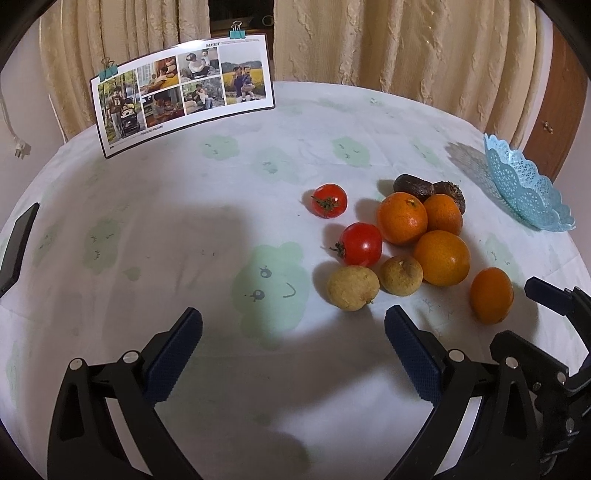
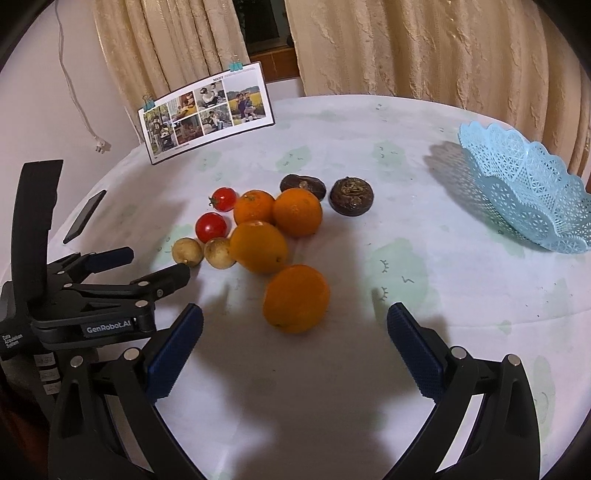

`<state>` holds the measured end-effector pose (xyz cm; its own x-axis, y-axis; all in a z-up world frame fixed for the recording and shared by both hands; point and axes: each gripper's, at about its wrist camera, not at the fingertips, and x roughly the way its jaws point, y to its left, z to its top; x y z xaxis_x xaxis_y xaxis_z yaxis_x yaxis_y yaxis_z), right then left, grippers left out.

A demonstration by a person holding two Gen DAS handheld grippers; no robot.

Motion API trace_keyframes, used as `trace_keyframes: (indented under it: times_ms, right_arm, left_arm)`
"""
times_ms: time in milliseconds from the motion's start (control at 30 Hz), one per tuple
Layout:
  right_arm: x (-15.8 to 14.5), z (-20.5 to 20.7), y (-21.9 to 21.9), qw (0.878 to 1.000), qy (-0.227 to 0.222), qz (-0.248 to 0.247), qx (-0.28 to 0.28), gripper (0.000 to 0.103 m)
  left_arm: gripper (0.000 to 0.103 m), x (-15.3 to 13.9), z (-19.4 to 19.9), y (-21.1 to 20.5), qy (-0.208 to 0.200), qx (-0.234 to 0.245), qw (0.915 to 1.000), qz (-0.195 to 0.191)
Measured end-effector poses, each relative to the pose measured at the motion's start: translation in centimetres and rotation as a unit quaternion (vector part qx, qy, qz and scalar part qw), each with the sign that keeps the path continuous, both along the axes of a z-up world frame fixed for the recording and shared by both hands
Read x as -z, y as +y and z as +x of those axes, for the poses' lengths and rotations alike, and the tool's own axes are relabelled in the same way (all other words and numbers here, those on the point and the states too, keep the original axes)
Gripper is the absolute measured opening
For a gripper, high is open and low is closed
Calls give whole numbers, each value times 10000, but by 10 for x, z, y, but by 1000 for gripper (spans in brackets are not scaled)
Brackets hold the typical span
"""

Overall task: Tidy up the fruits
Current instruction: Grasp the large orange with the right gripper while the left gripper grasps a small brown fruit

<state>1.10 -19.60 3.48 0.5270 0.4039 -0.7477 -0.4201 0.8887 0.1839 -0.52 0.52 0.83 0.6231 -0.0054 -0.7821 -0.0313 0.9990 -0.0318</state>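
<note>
right gripper [image 2: 294, 345] spread wide, empty | left gripper [image 1: 293, 347] likewise released | nearest orange [image 2: 296, 298] looked firm, round, roll-prone; grip across its middle | basket [image 2: 524, 192] empty

A white tablecloth [image 1: 207, 206] with pale green cartoon faces covers the table. At eleven o'clock a photo collage card [image 1: 181, 88] stands upright, two teal binder clips [image 1: 236, 31] on top. Beige curtains [image 1: 388, 40] hang behind. A dark phone [image 2: 84, 217] lies at nine o'clock.
</note>
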Motion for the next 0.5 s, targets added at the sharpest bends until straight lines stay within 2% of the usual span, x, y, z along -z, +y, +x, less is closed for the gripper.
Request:
trace_keyframes:
  times_ms: [500]
  right_arm:
    - [0,-1,5,10000,-35,-12,6,101]
  left_arm:
    - [98,0,0,1,-1,-6,10000,-7]
